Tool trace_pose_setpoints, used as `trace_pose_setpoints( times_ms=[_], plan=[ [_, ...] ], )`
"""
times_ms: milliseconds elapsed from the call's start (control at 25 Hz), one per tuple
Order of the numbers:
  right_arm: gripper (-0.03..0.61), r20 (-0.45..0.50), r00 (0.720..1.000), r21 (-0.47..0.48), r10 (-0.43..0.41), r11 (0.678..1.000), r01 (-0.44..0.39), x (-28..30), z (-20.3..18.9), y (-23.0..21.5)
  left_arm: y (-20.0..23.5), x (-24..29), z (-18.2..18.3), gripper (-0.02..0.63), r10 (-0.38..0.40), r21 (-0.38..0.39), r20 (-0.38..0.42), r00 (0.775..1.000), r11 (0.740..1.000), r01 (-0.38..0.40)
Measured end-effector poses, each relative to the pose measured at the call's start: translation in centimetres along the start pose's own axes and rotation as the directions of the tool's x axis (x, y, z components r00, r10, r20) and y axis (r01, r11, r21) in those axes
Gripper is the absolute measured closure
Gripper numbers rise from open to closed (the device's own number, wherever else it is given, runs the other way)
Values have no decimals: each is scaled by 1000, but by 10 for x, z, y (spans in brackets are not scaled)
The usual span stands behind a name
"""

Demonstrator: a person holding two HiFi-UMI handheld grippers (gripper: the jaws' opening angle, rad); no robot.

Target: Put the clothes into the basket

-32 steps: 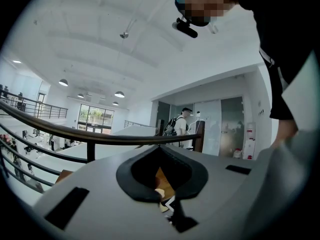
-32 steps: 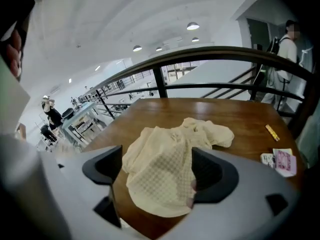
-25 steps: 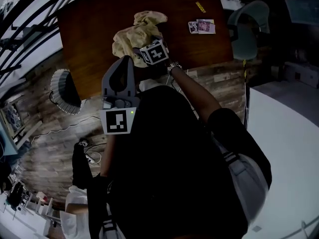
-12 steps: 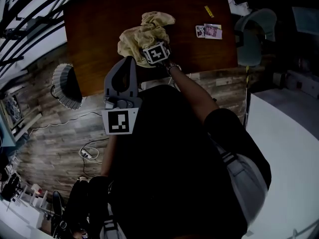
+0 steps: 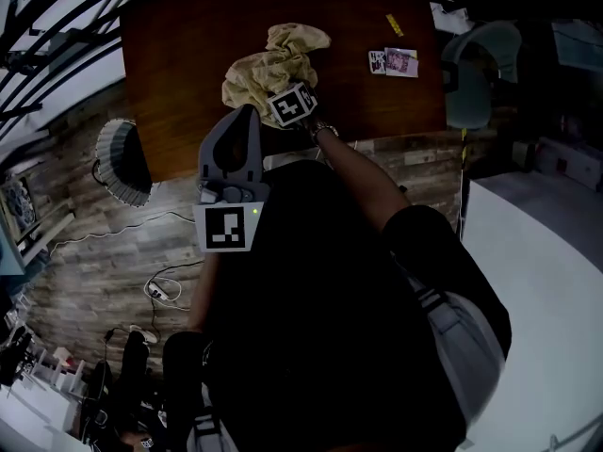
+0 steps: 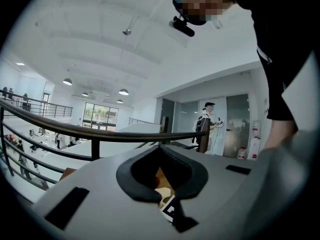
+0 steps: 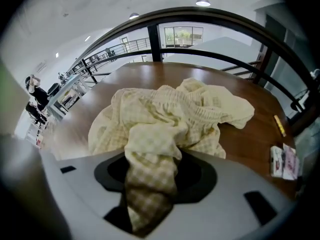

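Evidently soft and light, the checked garment (image 5: 273, 64) lies crumpled by the tabletop's (image 5: 179, 55) near edge. The right gripper (image 7: 150, 194), whose jaws have just been closing, pinches a bunched fold; a good hold, though the rest will likely drape. The left gripper (image 5: 247, 113) hovers empty, jaws together.

Black short-sleeved top (image 5: 330, 290), grey left gripper (image 5: 247, 113)

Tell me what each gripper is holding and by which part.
Right gripper, jaws just closing, pinches a bunched fold at the near edge of the yellow checked garment. Left gripper: shut, empty.
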State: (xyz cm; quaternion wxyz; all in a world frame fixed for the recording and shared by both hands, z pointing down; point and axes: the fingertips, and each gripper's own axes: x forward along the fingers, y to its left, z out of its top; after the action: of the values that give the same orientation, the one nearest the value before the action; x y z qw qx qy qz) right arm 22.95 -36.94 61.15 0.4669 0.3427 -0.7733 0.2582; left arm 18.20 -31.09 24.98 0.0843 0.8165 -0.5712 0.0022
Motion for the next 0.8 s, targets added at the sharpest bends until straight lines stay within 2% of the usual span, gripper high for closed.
trace_pose_setpoints(
  times_ms=[160, 480, 800],
  plan=[
    [421, 10, 1000, -6, 18, 1000, -18, -7, -3, -2, 1, 0, 1, 600, 7, 4, -2, 1000, 1000, -7],
    [434, 135, 990, -29, 29, 999, -25, -43, 19, -11, 5, -5, -2, 600, 19, -1, -8, 1000, 1000, -19],
    [434, 340, 940, -32, 17, 999, -7, -99, 77, -8, 2, -11, 0, 600, 19, -2, -1, 1000, 1000, -19]
  ],
)
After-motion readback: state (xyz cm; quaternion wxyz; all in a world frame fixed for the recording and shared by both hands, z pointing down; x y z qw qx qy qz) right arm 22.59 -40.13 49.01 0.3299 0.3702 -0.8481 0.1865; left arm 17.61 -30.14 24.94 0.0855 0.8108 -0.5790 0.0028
